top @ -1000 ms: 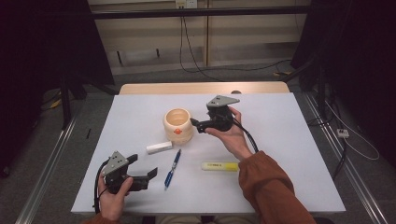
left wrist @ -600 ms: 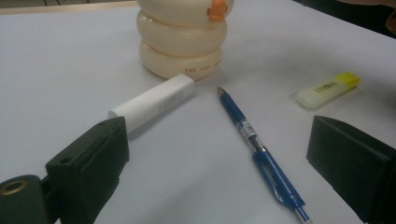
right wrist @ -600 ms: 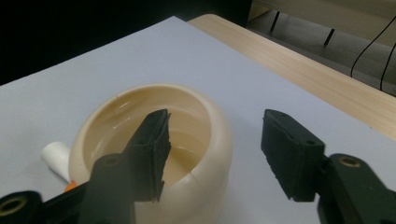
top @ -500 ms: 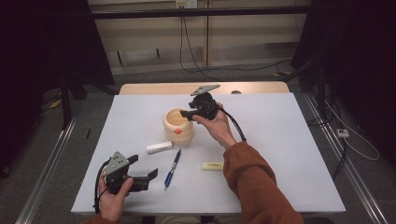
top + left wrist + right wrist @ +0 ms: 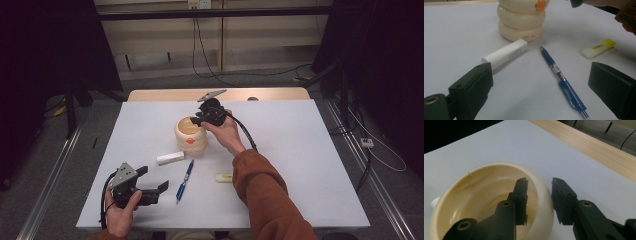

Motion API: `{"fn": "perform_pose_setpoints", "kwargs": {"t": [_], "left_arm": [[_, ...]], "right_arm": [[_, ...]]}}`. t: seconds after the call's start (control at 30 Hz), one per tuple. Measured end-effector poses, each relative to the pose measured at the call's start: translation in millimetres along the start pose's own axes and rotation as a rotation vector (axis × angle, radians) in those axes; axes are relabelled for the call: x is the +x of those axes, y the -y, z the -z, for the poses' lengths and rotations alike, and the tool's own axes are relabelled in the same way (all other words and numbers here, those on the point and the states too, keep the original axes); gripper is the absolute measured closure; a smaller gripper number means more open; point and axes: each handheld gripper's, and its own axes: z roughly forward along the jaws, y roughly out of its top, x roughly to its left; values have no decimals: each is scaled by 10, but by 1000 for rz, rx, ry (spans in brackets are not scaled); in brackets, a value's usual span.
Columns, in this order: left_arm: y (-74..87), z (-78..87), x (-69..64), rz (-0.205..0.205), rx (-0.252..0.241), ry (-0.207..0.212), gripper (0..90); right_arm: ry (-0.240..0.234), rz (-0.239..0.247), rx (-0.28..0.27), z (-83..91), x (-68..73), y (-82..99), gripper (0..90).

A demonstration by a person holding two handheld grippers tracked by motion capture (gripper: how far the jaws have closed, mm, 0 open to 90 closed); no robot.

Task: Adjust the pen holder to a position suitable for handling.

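A cream ribbed cup (image 5: 191, 135) with an orange mark stands at mid-table, and its base (image 5: 521, 22) shows in the left gripper view. My right gripper (image 5: 197, 120) sits at the cup's far right rim. In the right gripper view the jaws (image 5: 539, 182) straddle the cup wall (image 5: 486, 202), one inside and one outside. They have just been closing and press on the rim. My left gripper (image 5: 152, 180) rests open near the front left edge, its jaws (image 5: 540, 67) wide apart with nothing held.
A white tube (image 5: 170, 158) (image 5: 506, 53), a blue pen (image 5: 184, 181) (image 5: 559, 75) and a yellow highlighter (image 5: 223, 177) (image 5: 599, 47) lie on the white table (image 5: 300, 150) in front of the cup. A wooden strip runs along the far edge.
My right gripper moved left from beside the cup onto its rim, and its jaws narrowed around the wall. The left gripper stayed put.
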Motion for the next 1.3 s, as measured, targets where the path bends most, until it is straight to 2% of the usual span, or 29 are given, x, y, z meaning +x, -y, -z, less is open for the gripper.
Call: {"fn": "perform_pose_setpoints", "kwargs": {"t": [0.07, 0.2, 0.3, 0.4, 0.73, 0.8, 1.03, 1.2, 1.3], "left_arm": [[0, 1, -2, -2, 0, 0, 56], [-1, 0, -3, -3, 3, 0, 56], [-1, 1, -3, -3, 3, 1, 56], [1, 0, 0, -4, 7, 1, 57], [6, 2, -1, -2, 8, 1, 56], [6, 1, 1, -4, 8, 1, 56], [9, 0, -2, -1, 10, -4, 56], [14, 0, 1, 1, 11, -7, 56], [19, -2, 0, 2, 13, -10, 56]], "right_arm": [[6, 10, 8, -14, 1, 5, 657], [13, 8, 12, -29, -21, 7, 692], [-5, 3, 23, -53, -37, -10, 744], [12, 18, 29, -62, -16, -18, 750], [32, 21, 25, -15, -13, -28, 753], [49, 21, 14, 22, -19, -41, 754], [58, 15, -3, 115, -18, -73, 756], [63, 27, -23, 246, 6, -95, 756], [65, 13, -41, 379, -12, -79, 756]]}}
